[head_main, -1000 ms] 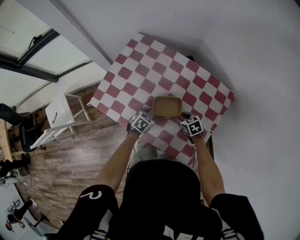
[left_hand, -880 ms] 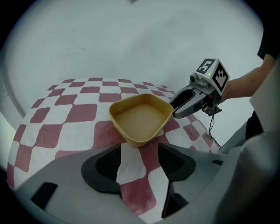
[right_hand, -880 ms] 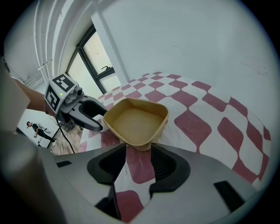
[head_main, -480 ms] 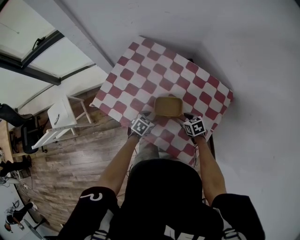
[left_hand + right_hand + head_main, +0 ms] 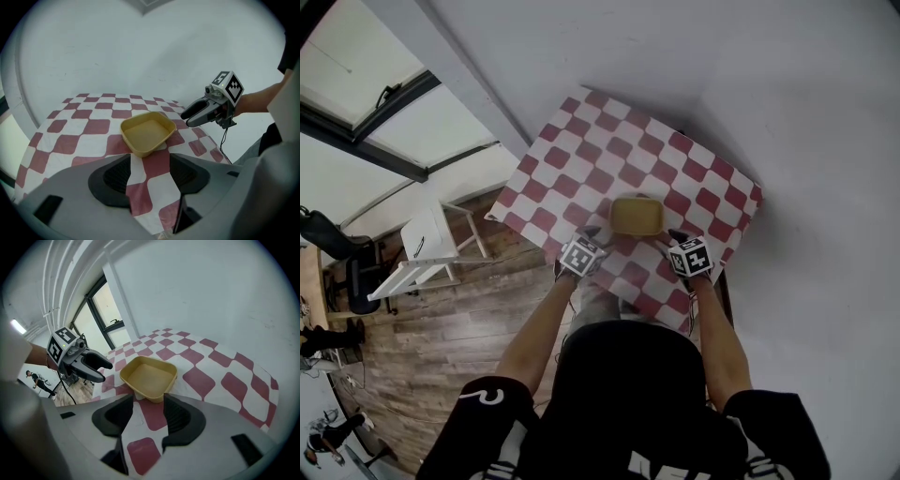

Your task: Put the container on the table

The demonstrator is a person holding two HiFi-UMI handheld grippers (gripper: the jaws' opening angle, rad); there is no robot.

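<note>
A shallow yellow container rests upright and empty on the red-and-white checked table, near its front edge. My left gripper stands open just short of the container's near left corner, touching nothing. My right gripper is open short of the near right corner; its jaws have just been opening and nothing is between them. In the left gripper view the container lies beyond the open left gripper, with the right gripper to its right. In the right gripper view the container sits ahead of the open right gripper.
White walls close the table in at the back and right. A white stool stands on the wooden floor to the left, below a window. The table's front edge is right by my grippers. A cable hangs from the right gripper.
Both grippers have drawn back and up from the container's near corners, which they flanked closely before. The container stays put on the table.
</note>
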